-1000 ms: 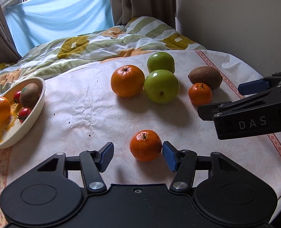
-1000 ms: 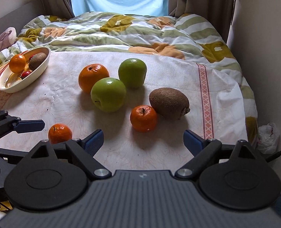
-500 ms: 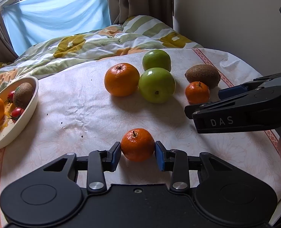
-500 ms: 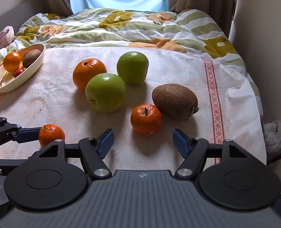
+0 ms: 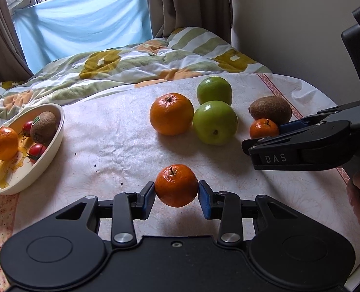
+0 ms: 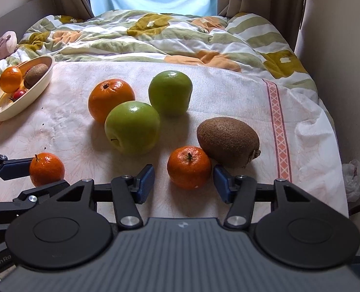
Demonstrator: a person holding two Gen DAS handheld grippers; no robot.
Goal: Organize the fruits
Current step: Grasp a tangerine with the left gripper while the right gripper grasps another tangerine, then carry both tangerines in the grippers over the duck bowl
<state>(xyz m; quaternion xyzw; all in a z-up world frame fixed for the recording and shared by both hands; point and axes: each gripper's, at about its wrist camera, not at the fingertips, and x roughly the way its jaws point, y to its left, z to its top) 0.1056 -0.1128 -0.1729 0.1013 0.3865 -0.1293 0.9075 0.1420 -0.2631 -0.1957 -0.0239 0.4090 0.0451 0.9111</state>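
You have one small tangerine (image 5: 176,186) clamped in your left gripper (image 5: 176,196), low in the frame, presumably bound for the white bowl (image 5: 55,143) at the left edge, which already holds fruit. Your right gripper (image 6: 183,185) is closing around a second tangerine (image 6: 189,166), lower centre, just beside the kiwi (image 6: 228,141); its pads are not yet touching.

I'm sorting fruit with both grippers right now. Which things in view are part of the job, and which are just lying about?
Part of the job:
- small mandarin clamped in left gripper
- second mandarin between right gripper's closing jaws, not yet pressed
- large orange
- two green apples
- kiwi
- oval dish

Lying about:
- quilt
- curtains
- plastic bag
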